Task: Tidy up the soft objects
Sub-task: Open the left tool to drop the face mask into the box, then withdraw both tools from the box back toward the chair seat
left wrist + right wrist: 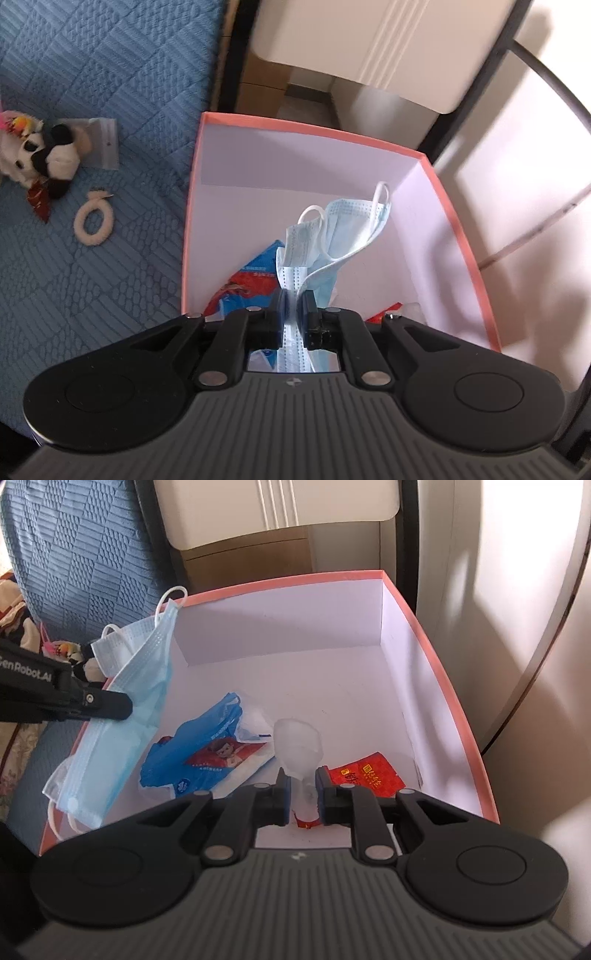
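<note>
left gripper [294,299]: jaws clamped on blue face masks [343,229], hanging over pink box [458,221] | right gripper [302,788]: jaws pinching clear plastic bag [299,746] inside box; tissue pack [207,764] beside it

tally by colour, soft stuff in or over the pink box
Blue: 2 - face masks, tissue pack
Red: 1 - packet
Clear: 1 - plastic bag
Total: 4
</note>
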